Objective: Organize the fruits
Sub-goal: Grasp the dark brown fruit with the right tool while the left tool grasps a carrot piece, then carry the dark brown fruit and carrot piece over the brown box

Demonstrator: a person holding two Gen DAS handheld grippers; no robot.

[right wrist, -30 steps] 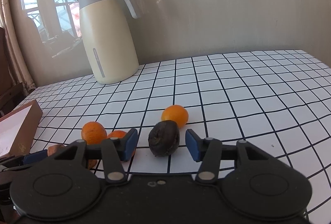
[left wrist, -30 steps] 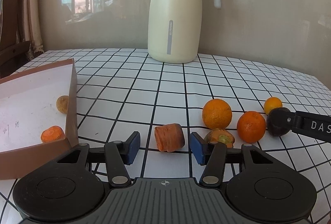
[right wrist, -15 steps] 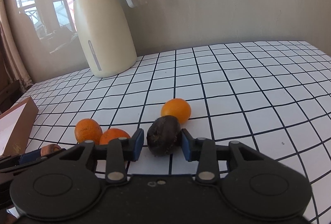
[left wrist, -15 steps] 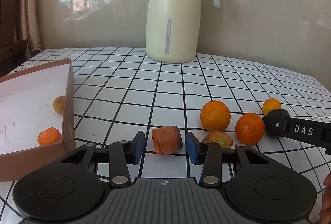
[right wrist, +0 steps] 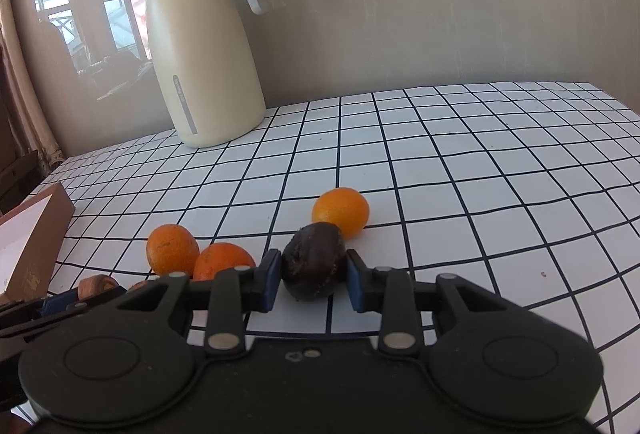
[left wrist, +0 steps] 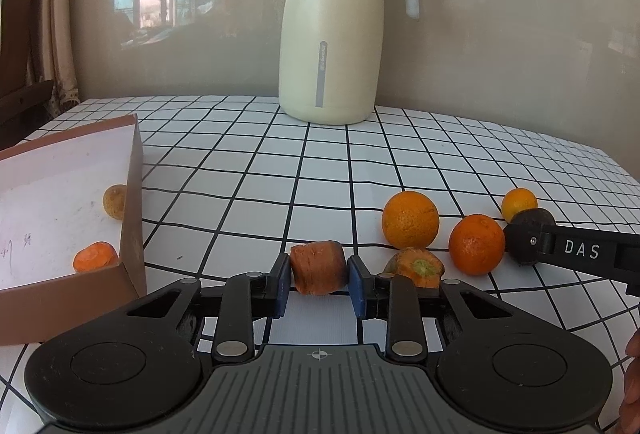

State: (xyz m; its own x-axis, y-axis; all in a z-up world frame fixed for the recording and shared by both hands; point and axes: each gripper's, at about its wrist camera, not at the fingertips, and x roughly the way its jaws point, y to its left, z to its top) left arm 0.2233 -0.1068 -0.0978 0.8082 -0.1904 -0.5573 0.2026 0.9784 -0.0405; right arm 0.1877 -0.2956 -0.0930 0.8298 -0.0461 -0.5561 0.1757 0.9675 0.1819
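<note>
The left gripper (left wrist: 319, 284) is clamped on a carrot chunk (left wrist: 318, 267); both blue pads press against its sides, and the chunk sits low over the checked tablecloth (left wrist: 248, 169), whether touching it cannot be told. The right gripper (right wrist: 312, 280) has a dark round fruit (right wrist: 314, 260) between its pads, which bear on the fruit's two flanks; its jaws have just been closing onto that fruit. From the left camera the right gripper's finger, marked with white letters, reaches in from the right edge to the same dark fruit. Just beside the carrot chunk, on its right, lies a second carrot piece (left wrist: 416, 266) with its cut face toward the camera. Behind that piece stand a large orange (left wrist: 410, 220) and a second orange (left wrist: 476, 244), close to one another. A small orange (right wrist: 341, 210) rests directly behind the dark fruit, apparently touching it. At the left, an open cardboard box (left wrist: 134, 169) with a white floor holds a carrot slice (left wrist: 95, 256) near its front wall and a small pale round item (left wrist: 115, 201) against its right wall. A cream jug (left wrist: 334, 29) with a grey lid and handle stands upright at the back of the table, near the wall. A wooden chair (left wrist: 20, 33) and a curtain (left wrist: 60, 13) occupy the far left.
</note>
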